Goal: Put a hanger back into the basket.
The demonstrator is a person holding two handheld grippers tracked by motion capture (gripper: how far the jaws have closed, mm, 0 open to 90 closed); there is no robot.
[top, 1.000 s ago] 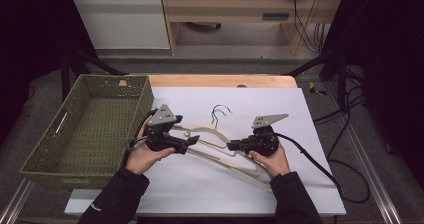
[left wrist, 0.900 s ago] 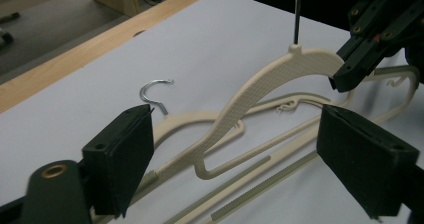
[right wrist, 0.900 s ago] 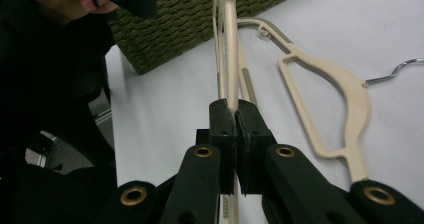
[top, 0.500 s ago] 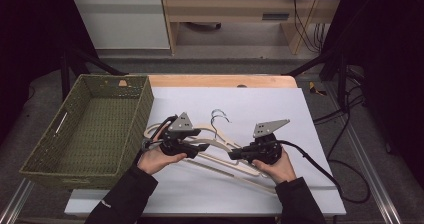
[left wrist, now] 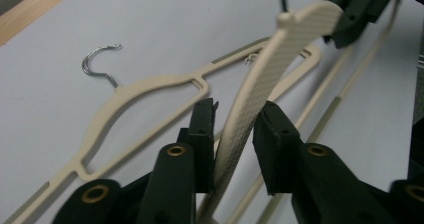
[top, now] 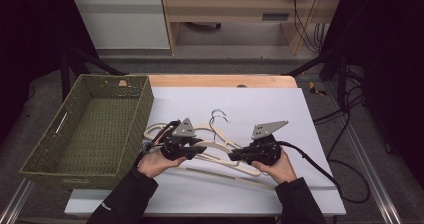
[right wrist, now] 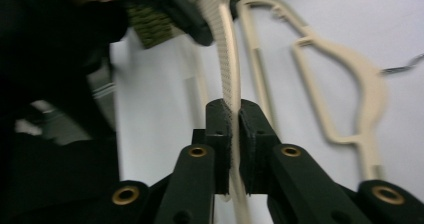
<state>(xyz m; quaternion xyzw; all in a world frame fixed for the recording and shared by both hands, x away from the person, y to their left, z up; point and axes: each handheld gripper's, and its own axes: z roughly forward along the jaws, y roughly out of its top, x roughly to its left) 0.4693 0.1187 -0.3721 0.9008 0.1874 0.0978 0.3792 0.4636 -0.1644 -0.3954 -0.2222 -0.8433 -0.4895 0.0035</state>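
Cream hangers (top: 220, 151) with a finely textured, matt, plastic-looking surface lie on a smooth white matt sheet (top: 260, 109); their hooks (left wrist: 100, 61) are shiny bare metal wire. The grippers' jaws are matt black plastic with brass-coloured rivets. A green woven basket (top: 87, 129) looks coarse, the table edge (top: 220, 80) pale wood.

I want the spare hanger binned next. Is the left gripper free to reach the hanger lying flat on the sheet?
Probably not yet: the left gripper has been closing around the raised hanger, also clamped by the right gripper. The flat hanger lies unobstructed.
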